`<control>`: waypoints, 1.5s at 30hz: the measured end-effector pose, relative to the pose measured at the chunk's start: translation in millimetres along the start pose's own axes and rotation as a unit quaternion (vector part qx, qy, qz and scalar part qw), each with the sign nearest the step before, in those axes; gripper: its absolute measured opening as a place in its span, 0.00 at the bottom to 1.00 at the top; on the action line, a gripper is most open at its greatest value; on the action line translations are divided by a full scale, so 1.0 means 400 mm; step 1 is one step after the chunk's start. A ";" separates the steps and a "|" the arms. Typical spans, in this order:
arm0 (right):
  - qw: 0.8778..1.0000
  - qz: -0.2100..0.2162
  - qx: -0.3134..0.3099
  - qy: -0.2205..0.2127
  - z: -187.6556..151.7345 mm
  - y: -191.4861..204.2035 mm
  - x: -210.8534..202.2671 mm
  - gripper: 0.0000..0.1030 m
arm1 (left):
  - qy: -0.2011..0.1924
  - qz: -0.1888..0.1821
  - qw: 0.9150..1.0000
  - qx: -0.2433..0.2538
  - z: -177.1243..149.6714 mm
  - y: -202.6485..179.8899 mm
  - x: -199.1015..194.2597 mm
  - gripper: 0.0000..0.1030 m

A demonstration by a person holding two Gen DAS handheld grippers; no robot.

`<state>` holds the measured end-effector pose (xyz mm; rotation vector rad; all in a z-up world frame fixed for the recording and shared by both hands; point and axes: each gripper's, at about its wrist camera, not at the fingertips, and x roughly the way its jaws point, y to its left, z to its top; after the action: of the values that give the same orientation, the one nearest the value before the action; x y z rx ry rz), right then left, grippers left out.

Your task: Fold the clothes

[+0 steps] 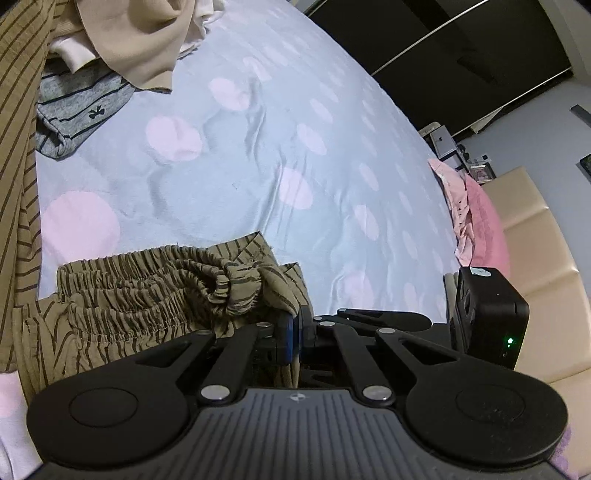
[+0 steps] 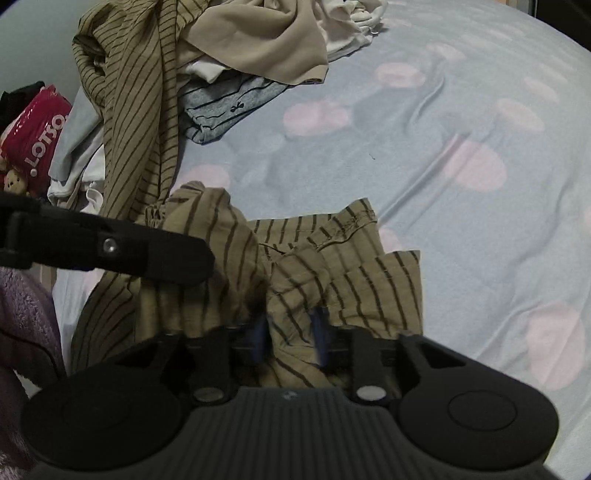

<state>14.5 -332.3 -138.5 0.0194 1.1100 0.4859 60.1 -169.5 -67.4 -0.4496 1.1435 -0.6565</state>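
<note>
The tan garment with thin dark stripes [image 1: 155, 291] lies crumpled at the near edge of the pale blue bedsheet with pink dots [image 1: 332, 155], its gathered elastic waistband bunched up just beyond the left gripper [image 1: 294, 334]. That gripper's blue pads are pressed together on a fold of this striped cloth, which runs down between them toward the camera. In the right wrist view the same garment [image 2: 332, 266] spreads in loose folds under the right gripper [image 2: 291, 334], whose blue-tipped fingers [image 2: 318, 325] stand partly apart with a ridge of the striped fabric rising between them; the picture is blurred there, and the pads do not appear to press on the cloth. The left gripper's black arm [image 2: 110, 247] crosses the left side of that view, above the garment. On the far left of the bed sits a heap of other clothes: a second tan striped piece [image 2: 133, 110] hanging down toward the near garment, a plain beige cloth [image 2: 266, 48] on top, white fabric [image 2: 354, 26] behind it, and a grey striped piece with a small dark bow [image 2: 229, 103] beneath. A red glossy bag with white lettering [image 2: 37, 129] lies at the far left edge. At the right side of the bed is a pink cloth [image 1: 476, 221], beside a cream padded surface [image 1: 535, 258].
</note>
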 end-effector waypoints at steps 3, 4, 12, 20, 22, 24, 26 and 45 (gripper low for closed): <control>1.000 -0.001 0.015 -0.012 0.000 -0.013 -0.035 0.43 | -0.008 0.000 1.000 0.009 -0.004 -0.006 -0.015 0.01; 1.000 -0.001 0.023 -0.021 -0.001 -0.019 -0.057 0.47 | -0.010 0.001 1.000 0.012 -0.005 -0.009 -0.018 0.01; 0.980 0.048 0.160 -0.109 0.010 -0.111 -0.159 0.22 | -0.023 0.005 0.999 0.024 -0.008 -0.027 -0.030 0.01; 0.971 0.105 0.215 -0.012 0.003 -0.107 0.019 0.10 | -0.026 0.019 0.999 0.040 -0.002 -0.038 0.001 0.01; 0.971 0.098 0.218 0.007 -0.009 -0.103 0.045 0.10 | -0.025 0.023 0.999 0.040 0.001 -0.034 0.024 0.01; 0.969 0.097 0.226 0.011 -0.012 -0.104 0.051 0.10 | -0.026 0.026 0.998 0.045 0.006 -0.037 0.045 0.01; 0.970 0.088 0.229 0.000 -0.008 -0.105 0.026 0.13 | -0.028 0.028 0.998 0.054 0.012 -0.042 0.065 0.01; 0.986 -0.013 0.155 -0.058 -0.037 -0.084 -0.069 0.09 | -0.010 0.061 0.997 0.054 0.021 -0.047 0.144 0.48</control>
<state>4.1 -376.4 -130.1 0.3008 1.0601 0.2806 78.5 -222.8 -91.6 -0.2914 1.1017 -0.6023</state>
